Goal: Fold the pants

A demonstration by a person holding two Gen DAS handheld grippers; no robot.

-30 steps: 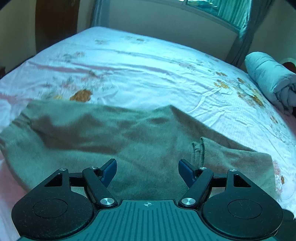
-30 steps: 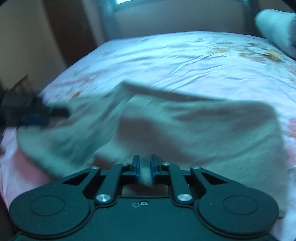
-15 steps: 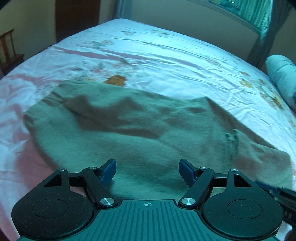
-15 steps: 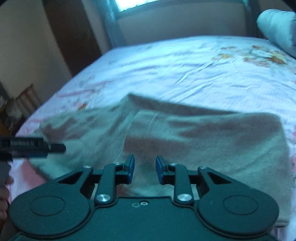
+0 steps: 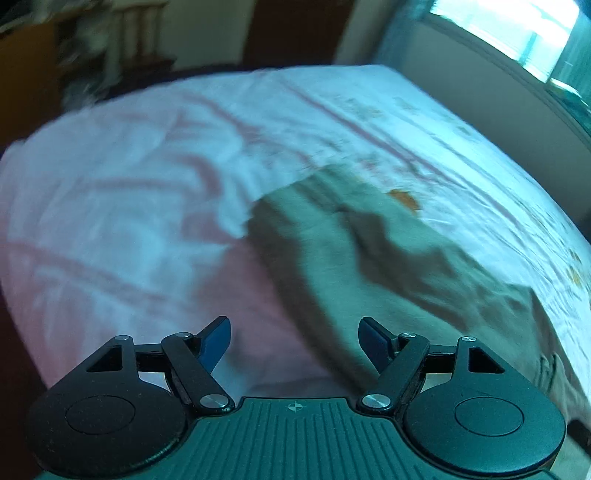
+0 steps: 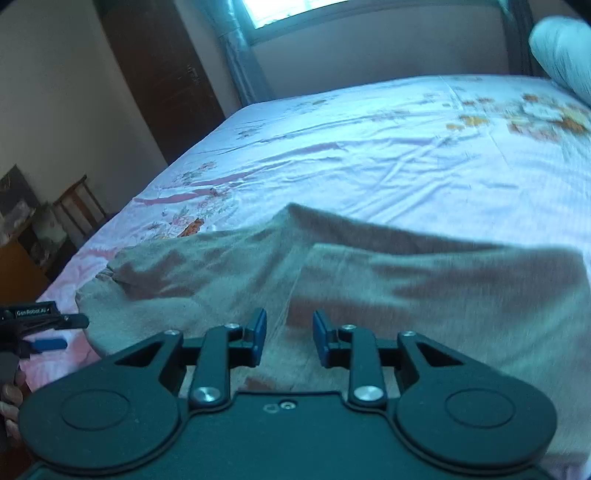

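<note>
Left wrist view: the left gripper (image 5: 294, 341), jaws spread and empty, hovers at lower centre; the olive pants (image 5: 399, 280) lie folded at centre right on the floral bedsheet (image 5: 147, 192). It should probably pinch the near waistband edge squarely.

Right wrist view: the right gripper (image 6: 289, 338), jaws slightly parted, holds nothing above the pants (image 6: 406, 288); a window (image 6: 291, 9) tops the frame.

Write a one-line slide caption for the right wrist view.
Open right gripper hovers over olive pants lying folded on the floral bedsheet.
</note>
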